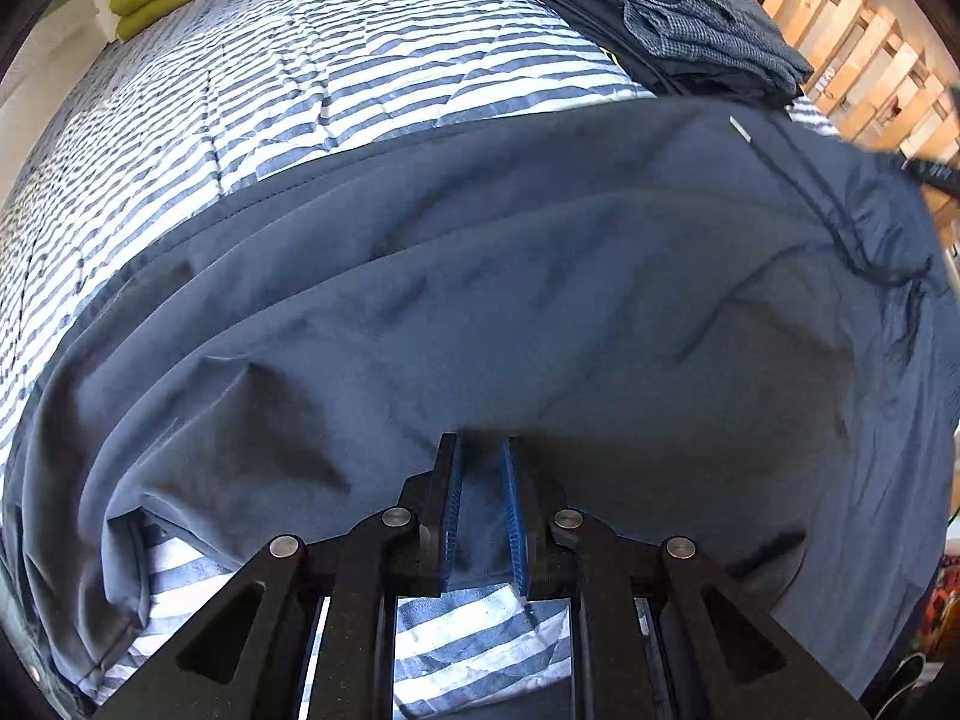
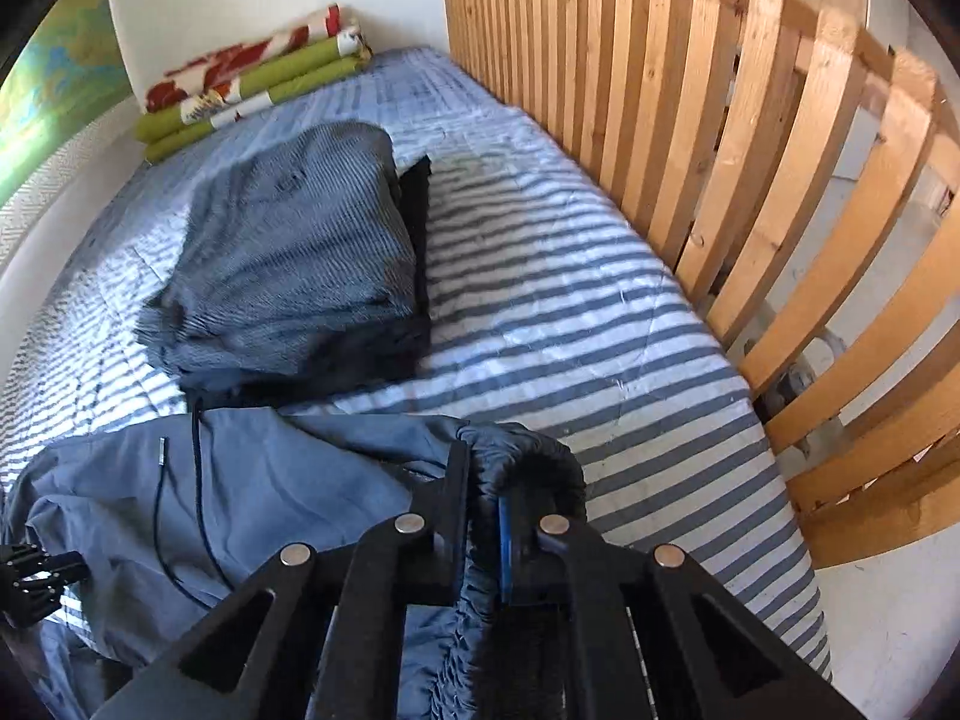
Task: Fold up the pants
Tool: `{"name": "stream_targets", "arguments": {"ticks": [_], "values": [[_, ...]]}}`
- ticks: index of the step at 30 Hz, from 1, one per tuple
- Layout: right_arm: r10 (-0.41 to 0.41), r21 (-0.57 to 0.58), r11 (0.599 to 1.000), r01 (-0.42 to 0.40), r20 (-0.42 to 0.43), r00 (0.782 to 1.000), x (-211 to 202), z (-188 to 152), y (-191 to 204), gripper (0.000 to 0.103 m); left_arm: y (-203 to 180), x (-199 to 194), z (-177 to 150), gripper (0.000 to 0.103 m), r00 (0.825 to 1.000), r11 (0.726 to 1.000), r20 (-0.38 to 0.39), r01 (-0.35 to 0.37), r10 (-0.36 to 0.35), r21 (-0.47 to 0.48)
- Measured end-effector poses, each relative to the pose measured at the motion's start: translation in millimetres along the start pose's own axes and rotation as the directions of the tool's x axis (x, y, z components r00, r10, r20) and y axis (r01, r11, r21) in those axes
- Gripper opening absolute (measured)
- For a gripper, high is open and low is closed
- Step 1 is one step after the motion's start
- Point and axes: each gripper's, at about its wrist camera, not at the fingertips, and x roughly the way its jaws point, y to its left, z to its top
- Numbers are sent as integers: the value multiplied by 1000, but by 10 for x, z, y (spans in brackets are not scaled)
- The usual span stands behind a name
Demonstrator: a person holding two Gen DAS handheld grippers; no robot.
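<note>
Dark blue pants (image 1: pixel 540 276) lie spread across the striped bed cover (image 1: pixel 300 90). My left gripper (image 1: pixel 483 450) points steeply down at the near edge of the cloth, and its blue pads are shut on a fold of the pants. In the right wrist view the pants (image 2: pixel 288 480) lie bunched at the lower left, with a black drawstring (image 2: pixel 198 480) trailing over them. My right gripper (image 2: pixel 483 468) is shut on the gathered elastic waistband (image 2: pixel 528 450), which arches over its fingertips. The left gripper's black body shows at the left edge (image 2: pixel 30 582).
A stack of folded grey and black garments (image 2: pixel 288 264) sits further up the bed. A folded green floral blanket (image 2: pixel 252 78) lies against the far wall. A wooden slatted rail (image 2: pixel 750 150) runs along the bed's right side.
</note>
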Motion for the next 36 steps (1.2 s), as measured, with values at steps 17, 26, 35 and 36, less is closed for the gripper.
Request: {"name": "stream_targets", "arguments": {"ticks": [17, 26, 35, 36], "values": [[168, -246, 957, -154, 38, 985, -879, -420, 1003, 41, 2237, -1448, -1564, 23, 977, 894, 136, -91, 166, -438], [272, -542, 782, -309, -150, 951, -629, -1135, 2858, 42, 3841, -1409, -2060, 52, 983, 693, 91, -46, 159, -720], [163, -709, 659, -252, -192, 968, -297, -1656, 3485, 42, 3966, -930, -1979, 29, 978, 717, 29, -133, 208, -685], [161, -703, 665, -251, -193, 968, -261, -1630, 3493, 42, 3924, -938, -1964, 29, 977, 726, 30, -136, 211, -674]]}}
